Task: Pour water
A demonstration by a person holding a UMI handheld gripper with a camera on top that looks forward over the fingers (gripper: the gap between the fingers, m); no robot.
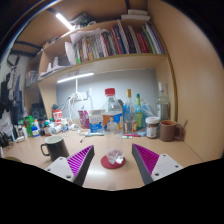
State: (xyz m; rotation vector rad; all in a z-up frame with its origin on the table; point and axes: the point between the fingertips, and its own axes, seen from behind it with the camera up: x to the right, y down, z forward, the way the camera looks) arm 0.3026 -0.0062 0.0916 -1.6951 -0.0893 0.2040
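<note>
Gripper view: claw [113, 160] open, glass [114, 156] between fingers.

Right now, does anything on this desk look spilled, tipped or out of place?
Nothing stands out. The clear glass sits upright on its red coaster between the open claw fingers, and the bottles behind stand upright; no spill shows on the desk.

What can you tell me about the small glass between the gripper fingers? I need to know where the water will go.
The glass is small, clear and faceted-looking, standing upright on a round red coaster on the wooden desk. It sits between the open gripper's fingers, with a gap on each side. Whether it holds any water cannot be told.
</note>
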